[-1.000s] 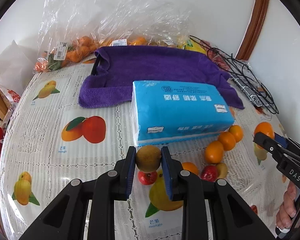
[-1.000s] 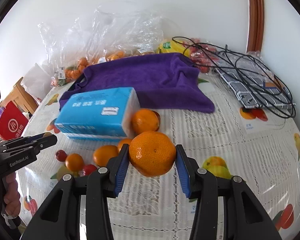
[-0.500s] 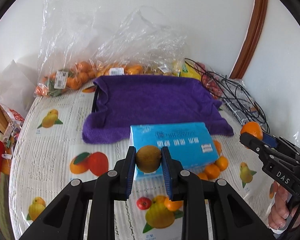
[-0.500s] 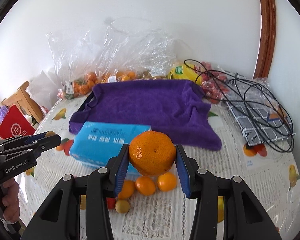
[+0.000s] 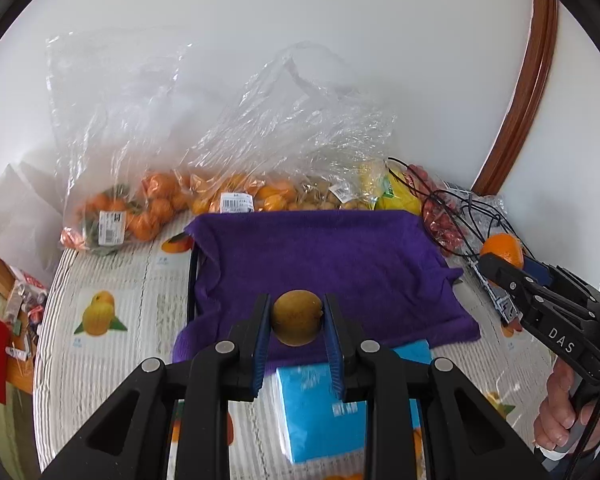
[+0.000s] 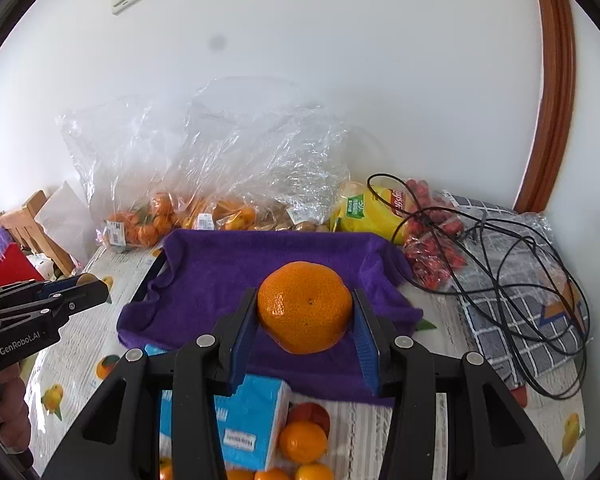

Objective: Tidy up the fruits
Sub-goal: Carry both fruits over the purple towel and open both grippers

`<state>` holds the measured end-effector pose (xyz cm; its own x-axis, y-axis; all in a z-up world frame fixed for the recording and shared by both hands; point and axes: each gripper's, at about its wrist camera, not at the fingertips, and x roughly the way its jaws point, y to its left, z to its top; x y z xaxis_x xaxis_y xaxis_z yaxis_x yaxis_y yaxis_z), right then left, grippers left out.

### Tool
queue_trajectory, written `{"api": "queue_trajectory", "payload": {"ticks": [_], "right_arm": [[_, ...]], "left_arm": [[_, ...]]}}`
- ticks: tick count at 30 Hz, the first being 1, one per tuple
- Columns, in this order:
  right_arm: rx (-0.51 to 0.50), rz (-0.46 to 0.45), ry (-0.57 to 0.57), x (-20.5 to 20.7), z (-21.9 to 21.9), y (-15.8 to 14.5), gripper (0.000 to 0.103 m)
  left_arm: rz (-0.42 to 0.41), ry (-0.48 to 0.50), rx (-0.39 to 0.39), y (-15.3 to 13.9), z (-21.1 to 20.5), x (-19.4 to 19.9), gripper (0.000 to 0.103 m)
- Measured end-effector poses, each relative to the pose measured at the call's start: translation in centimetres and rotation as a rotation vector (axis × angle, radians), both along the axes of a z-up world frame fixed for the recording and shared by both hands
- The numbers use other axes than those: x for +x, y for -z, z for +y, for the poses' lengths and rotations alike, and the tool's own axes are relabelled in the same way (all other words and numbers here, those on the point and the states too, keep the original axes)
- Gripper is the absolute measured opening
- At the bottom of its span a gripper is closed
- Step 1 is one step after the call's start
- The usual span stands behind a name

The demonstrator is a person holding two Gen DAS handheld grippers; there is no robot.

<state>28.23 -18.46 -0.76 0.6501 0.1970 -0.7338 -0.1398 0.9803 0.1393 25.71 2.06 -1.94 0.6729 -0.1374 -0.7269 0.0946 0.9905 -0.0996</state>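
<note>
The left tongs [image 5: 296, 322] pinch a small brownish-green fruit [image 5: 297, 317] between their blue pads, holding it in the air above the near edge of a purple towel [image 5: 340, 264] that drapes a dark tray on the tabletop [image 5: 112, 280]. The right tongs [image 6: 305, 326] pinch a large orange [image 6: 305, 306] the same way, also raised over the towel's near part. Just in front of the towel lies a blue tissue pack [image 6: 252, 424], partly hidden under each set of tongs. Beside the pack, on the fruit-printed tablecloth, sit several small oranges [image 6: 302, 441] and a red fruit [image 6: 310, 414] touching one of them. Along the wall behind the towel lie clear plastic bags of oranges [image 5: 148, 208] and of small brown fruit [image 5: 324, 200], then a yellow packet [image 6: 370, 212] and a bag of red fruit [image 6: 432, 258]. A tangle of black cable [image 6: 500, 264] rests on a checked cloth in plastic [image 6: 540, 320] to the right. In the left wrist view the right tongs appear at the right edge with the orange at their tip; a hand [image 5: 560, 412] grips their handle.
</note>
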Motion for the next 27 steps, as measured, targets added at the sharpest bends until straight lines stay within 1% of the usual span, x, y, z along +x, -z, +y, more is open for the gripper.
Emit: {"api": "queue_trajectory", "payload": {"ticks": [8, 18, 23, 27], "right_arm": [[-0.004, 0.022, 0.003, 4.1, 0.1, 2.3, 0.045], [0.001, 0.078, 0.022, 8.7, -1.0, 7.2, 0.045], [0.011, 0.137, 0.018, 10.2, -1.3, 10.1, 0.045], [-0.005, 0.16, 0.0, 10.3, -0.9, 11.7, 0.045]], "left_arm": [[0.022, 0.013, -0.012, 1.5, 0.0, 4.8, 0.024], [0.09, 0.007, -0.017, 5.6, -0.1, 10.5, 0.024], [0.137, 0.004, -0.055, 8.3, 0.3, 11.8, 0.024], [0.171, 0.0, -0.047, 9.8, 0.4, 12.5, 0.024]]}}
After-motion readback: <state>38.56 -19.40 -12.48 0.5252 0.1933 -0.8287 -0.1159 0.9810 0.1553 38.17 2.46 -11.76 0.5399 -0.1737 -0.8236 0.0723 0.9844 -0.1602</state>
